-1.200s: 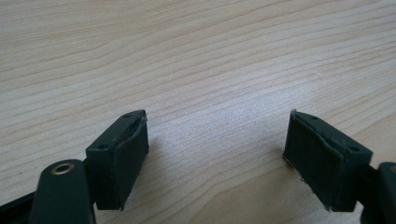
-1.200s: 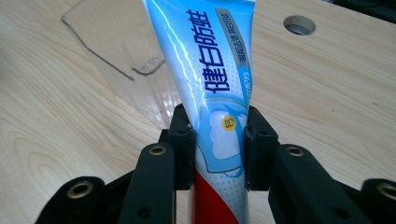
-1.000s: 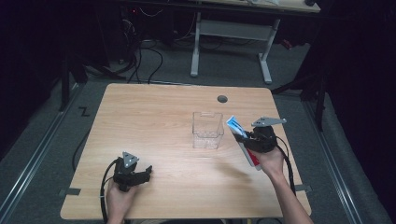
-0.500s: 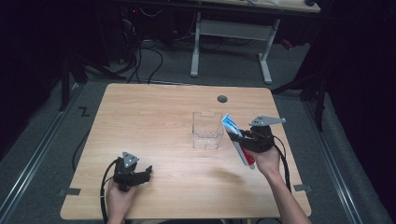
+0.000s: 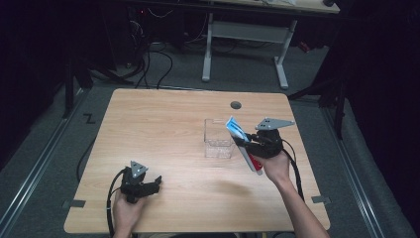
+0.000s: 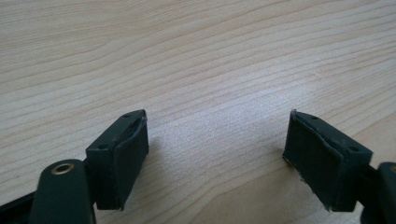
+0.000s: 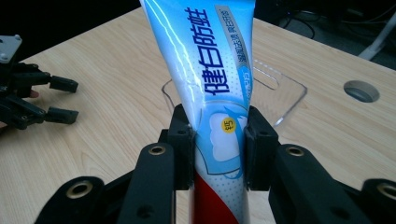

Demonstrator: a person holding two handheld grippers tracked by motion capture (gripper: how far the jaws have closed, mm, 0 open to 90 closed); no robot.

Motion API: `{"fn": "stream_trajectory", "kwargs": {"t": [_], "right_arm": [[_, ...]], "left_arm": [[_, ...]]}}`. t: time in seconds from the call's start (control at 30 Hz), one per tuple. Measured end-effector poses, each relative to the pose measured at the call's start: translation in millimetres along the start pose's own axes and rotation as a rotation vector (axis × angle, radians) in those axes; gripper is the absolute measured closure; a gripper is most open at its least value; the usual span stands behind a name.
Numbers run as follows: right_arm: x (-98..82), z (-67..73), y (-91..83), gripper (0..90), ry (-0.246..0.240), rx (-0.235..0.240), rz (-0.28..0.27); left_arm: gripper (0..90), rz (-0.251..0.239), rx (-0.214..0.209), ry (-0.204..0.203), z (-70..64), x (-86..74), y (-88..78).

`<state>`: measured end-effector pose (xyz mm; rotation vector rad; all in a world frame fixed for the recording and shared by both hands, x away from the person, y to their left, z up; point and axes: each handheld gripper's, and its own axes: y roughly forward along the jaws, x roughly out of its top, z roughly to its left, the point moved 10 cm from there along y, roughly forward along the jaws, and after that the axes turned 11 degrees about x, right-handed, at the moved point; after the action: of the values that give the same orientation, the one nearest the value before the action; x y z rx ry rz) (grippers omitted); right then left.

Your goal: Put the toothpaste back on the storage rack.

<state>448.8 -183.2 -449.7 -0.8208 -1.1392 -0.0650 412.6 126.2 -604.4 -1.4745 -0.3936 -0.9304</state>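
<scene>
Gripping one toothpaste tube (image 7: 205, 79), right tool (image 7: 218, 140).

Overhead plus two close tongs-mounted cameras

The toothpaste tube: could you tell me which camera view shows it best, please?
The right gripper view: the toothpaste tube sits close up, printing legible, clamped by the right gripper. The high view shows it small and tilted beside the clear container. The left gripper view faces bare table.
</scene>
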Motion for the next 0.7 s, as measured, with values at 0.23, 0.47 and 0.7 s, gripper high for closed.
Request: {"fn": "stream_trajectory", "kwargs": {"t": [0.23, 0.47, 0.7], "right_arm": [[7.9, 3.6, 8.4, 69.5, 0.002, 0.024, -0.009], [26.2, 8.2, 9.1, 69.5, -0.039, 0.007, 0.013], [36.9, 11.3, 20.7, 69.5, -0.05, 0.014, 0.0]], "left_arm": [[22.0, -0.001, 0.001, 0.0, -0.2, 0.6, 0.7], [22.0, 0.002, -0.001, 0.0, -0.3, 1.0, 1.0], [22.0, -0.001, 0.003, -0.003, -0.6, 1.3, 1.5]]}}
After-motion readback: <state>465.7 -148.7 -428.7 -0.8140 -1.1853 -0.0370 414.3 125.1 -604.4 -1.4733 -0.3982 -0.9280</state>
